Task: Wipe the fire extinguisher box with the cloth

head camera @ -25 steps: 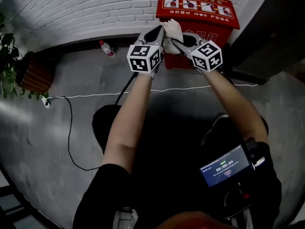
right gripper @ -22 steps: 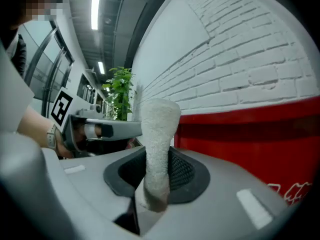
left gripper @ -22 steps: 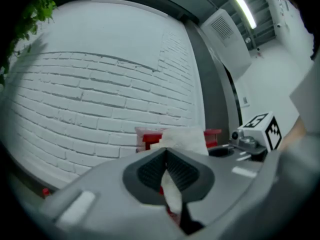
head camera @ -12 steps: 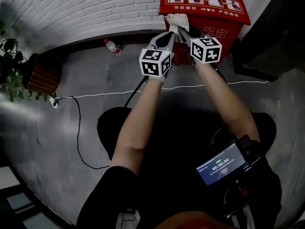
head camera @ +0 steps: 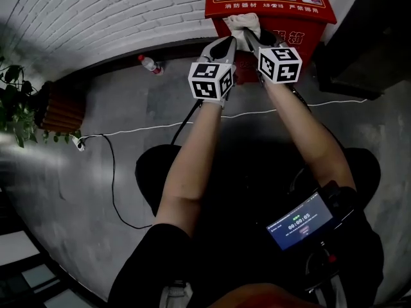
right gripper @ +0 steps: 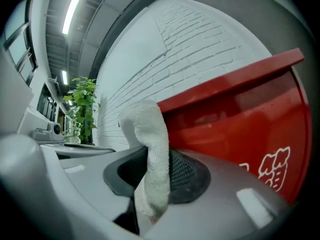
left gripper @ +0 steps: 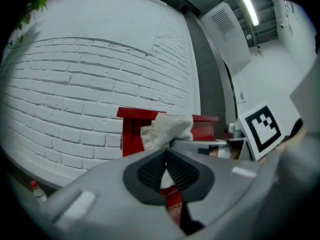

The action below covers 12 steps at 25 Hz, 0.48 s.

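Cloth (right gripper: 150,149) up at the box, and the right gripper (head camera: 252,37) has it. Its jaws are clamped on a thick white fold, with a loop of towelling standing proud above the pads and a short tail hanging below. The bundle sits right at the upper front of the fire extinguisher box (head camera: 292,34), just under the overhanging lid edge. Whether it presses on the red panel or only hovers just off it, I can't quite call.

Left gripper (left gripper: 166,154) is alongside, a touch lower and to the left, jaws pressed together at the tips. I see nothing pinched between them, and the cloth shows just beyond its nose. The box stands on the floor against the white brick wall (head camera: 96,11), with a small water bottle (head camera: 149,63) well off to its left.

Now the handling. That cloth looks soft, light and limp, so it will likely bunch and drag rather than slide flat. My guess is the grip wants to stay deep in the fold, as it is, so that a pad of fabric leads each stroke and not the jaw plastic. The box reads as stiff painted metal, smooth and probably slick under towelling. It looks heavy enough to stay put under a firm wipe. Wiping itself seems barely begun, with the lip and front panel the obvious first pass.
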Motion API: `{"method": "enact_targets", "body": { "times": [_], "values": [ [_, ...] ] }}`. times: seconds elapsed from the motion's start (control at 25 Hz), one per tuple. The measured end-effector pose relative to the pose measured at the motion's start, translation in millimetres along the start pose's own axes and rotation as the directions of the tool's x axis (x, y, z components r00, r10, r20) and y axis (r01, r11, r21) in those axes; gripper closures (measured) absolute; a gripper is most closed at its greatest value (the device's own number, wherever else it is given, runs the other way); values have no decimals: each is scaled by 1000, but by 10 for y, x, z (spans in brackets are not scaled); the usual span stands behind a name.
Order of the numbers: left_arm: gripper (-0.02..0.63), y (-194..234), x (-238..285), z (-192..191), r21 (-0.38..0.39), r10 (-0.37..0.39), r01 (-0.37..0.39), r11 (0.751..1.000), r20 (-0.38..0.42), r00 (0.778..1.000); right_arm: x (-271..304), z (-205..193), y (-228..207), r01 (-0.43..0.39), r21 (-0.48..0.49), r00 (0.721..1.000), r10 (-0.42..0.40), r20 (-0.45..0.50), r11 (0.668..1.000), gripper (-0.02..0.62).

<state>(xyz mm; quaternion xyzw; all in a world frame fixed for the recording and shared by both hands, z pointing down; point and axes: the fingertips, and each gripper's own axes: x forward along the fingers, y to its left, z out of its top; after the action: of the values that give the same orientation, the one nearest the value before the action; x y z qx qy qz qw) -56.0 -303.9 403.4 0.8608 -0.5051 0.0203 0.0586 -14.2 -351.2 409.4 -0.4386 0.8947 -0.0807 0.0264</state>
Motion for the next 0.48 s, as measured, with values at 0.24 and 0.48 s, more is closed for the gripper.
{"method": "enact_targets", "body": {
  "times": [0.24, 0.48],
  "values": [
    [607, -160, 109, 86, -12, -31, 31, 999, 24, 999, -216, 101, -246, 48, -14, 999, -48, 15, 999, 485],
    [607, -437, 255, 174, -21, -83, 84, 996, 48, 995, -510, 199, -593, 107, -37, 994, -107, 26, 994, 485]
  ]
}}
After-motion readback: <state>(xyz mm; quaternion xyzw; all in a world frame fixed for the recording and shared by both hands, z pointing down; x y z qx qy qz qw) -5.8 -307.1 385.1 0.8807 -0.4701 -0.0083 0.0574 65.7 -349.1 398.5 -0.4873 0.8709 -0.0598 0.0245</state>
